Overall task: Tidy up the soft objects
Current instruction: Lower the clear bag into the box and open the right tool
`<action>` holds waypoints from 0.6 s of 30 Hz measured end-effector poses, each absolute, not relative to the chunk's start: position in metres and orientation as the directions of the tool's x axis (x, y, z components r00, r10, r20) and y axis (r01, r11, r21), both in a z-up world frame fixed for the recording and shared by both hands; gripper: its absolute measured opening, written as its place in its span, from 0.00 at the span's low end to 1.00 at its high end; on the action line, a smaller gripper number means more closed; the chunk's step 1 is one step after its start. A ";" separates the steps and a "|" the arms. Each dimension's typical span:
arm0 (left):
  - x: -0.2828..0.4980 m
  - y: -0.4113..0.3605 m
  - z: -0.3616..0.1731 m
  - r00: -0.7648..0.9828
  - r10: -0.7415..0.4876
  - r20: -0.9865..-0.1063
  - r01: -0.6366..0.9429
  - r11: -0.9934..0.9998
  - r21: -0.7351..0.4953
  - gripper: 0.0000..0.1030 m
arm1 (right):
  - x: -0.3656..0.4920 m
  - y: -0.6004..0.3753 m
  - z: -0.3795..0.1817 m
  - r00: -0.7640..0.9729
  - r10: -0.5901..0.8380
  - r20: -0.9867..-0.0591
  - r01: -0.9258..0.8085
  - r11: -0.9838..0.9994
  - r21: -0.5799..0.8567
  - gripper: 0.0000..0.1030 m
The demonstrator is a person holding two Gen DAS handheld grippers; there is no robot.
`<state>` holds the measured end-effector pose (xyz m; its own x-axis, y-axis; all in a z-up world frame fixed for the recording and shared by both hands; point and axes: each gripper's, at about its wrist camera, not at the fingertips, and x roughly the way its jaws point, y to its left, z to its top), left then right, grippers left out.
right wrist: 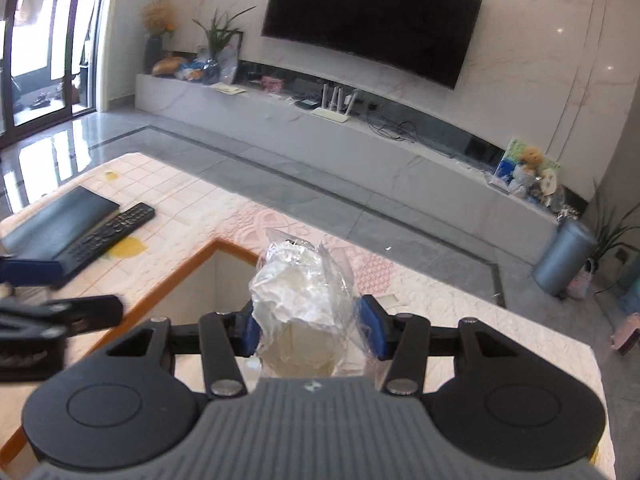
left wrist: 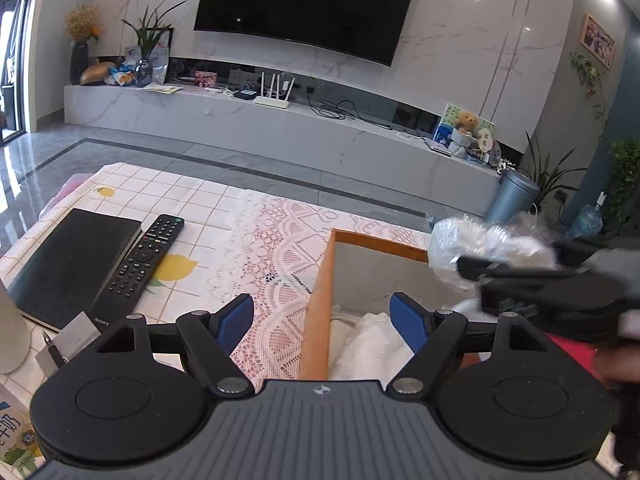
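Black remote (left wrist: 143, 259), notebook (left wrist: 72, 263) (table (left wrist: 208, 216))

The left hand-held gripper (left wrist: 324, 320) is showing a grey ribbed housing at six o'clock, bearing a small round black-and-white mark on its front edge. Two black round discs are sitting at seven and five o'clock, each with a raised inner circle. Black linkage arms with triangular cut-outs and silver rivets are running up to fingers (left wrist: 236, 322) faced with blue textured pads. The right hand-held gripper (right wrist: 314, 330) is repeating the same build: grey ribbed body, black discs, silver rivets, blue-padded fingers (right wrist: 374, 330). In the left wrist view, at three o'clock, a strip of red sleeve (left wrist: 572, 354) is showing behind the black frame.
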<state>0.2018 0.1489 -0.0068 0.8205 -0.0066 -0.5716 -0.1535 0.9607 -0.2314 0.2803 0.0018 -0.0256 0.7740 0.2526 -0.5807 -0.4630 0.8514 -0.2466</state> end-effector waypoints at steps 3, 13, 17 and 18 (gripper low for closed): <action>0.201 0.151 -0.006 0.820 0.036 -0.572 -0.198 0.954 -0.225 0.88 | 0.287 0.018 -0.051 0.799 0.158 -0.580 -0.432 0.822 -0.372 0.49; 0.201 0.156 -0.005 0.814 0.069 -0.577 -0.230 0.950 -0.212 0.88 | 0.306 0.011 -0.097 0.621 0.093 -0.779 -0.485 0.825 -0.288 0.61; 0.200 0.155 -0.005 0.813 0.073 -0.577 -0.230 0.951 -0.204 0.88 | 0.290 0.001 -0.086 0.571 0.149 -0.807 -0.520 0.827 -0.215 0.80; 0.199 0.155 -0.005 0.813 0.074 -0.578 -0.229 0.953 -0.200 0.88 | 0.286 -0.001 -0.082 0.564 0.163 -0.810 -0.525 0.827 -0.200 0.82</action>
